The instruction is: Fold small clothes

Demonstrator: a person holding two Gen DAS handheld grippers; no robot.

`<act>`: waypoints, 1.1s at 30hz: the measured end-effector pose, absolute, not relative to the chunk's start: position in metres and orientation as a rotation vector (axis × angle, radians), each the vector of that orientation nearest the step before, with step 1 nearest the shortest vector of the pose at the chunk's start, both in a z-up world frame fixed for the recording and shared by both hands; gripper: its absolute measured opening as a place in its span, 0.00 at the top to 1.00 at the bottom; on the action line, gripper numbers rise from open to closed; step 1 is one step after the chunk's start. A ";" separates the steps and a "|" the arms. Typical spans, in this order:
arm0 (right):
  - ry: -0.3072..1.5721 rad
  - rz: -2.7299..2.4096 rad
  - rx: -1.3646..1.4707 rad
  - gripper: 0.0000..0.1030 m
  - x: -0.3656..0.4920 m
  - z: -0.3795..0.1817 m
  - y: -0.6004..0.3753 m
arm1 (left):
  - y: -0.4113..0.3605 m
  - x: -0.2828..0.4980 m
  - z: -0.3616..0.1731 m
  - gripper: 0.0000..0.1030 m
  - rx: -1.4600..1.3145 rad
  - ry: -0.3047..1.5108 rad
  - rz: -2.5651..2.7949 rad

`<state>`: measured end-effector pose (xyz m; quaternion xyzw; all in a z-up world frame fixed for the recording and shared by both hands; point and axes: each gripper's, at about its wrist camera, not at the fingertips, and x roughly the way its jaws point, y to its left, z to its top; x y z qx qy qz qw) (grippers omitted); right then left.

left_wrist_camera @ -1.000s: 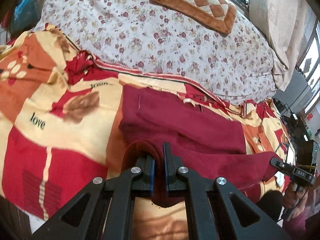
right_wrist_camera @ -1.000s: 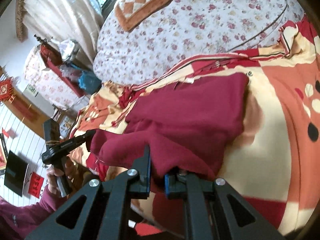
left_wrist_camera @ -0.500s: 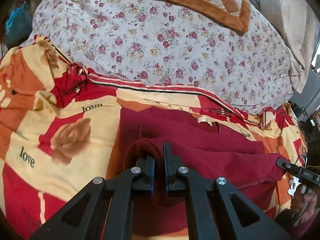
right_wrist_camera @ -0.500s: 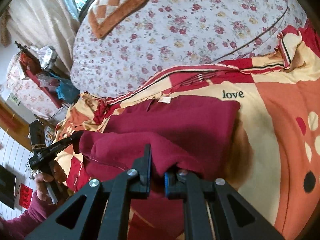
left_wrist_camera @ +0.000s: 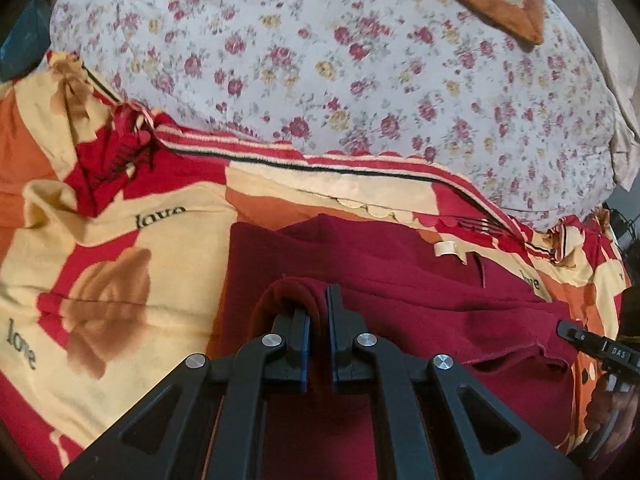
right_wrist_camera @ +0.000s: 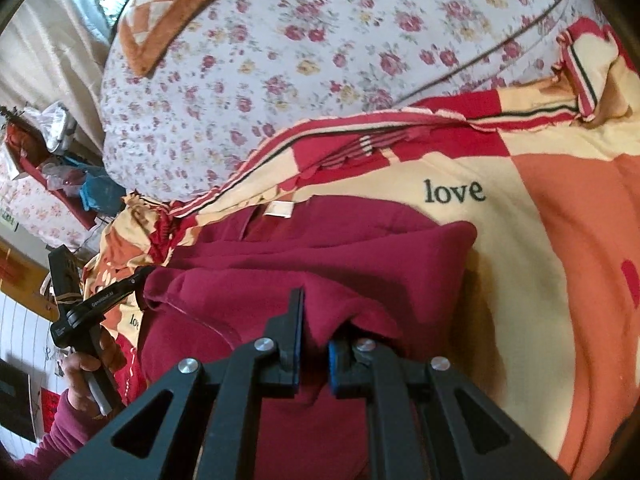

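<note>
A dark red knit garment (left_wrist_camera: 400, 276) lies on a patterned blanket, its white neck label (left_wrist_camera: 447, 248) at the far edge. My left gripper (left_wrist_camera: 318, 300) is shut on the garment's near left edge, cloth pinched between the jaws and draped over the left finger. My right gripper (right_wrist_camera: 316, 316) is shut on the near right edge of the same garment (right_wrist_camera: 340, 248), with the lifted fold carried forward over the lower layer. The right gripper (left_wrist_camera: 596, 346) shows at the right edge of the left wrist view; the left gripper (right_wrist_camera: 100, 304) shows at the left of the right wrist view.
The garment rests on a red, cream and orange blanket (left_wrist_camera: 120, 264) printed with "love". A floral quilt (left_wrist_camera: 340, 60) lies beyond it, with an orange checked cushion (right_wrist_camera: 160, 12) on top. Cluttered furniture (right_wrist_camera: 52, 152) stands off the bed's side.
Both grippers have carried the garment's near edge forward toward the neck label, folding it over the lower layer. The cameras now sit closer to the floral quilt.
</note>
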<state>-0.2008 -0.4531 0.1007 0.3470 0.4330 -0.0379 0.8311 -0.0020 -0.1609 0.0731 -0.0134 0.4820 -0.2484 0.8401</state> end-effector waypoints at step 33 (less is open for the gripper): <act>0.976 -0.240 0.511 0.45 -0.142 0.085 -0.444 | -0.176 0.052 0.064 0.67 -0.277 1.130 -0.684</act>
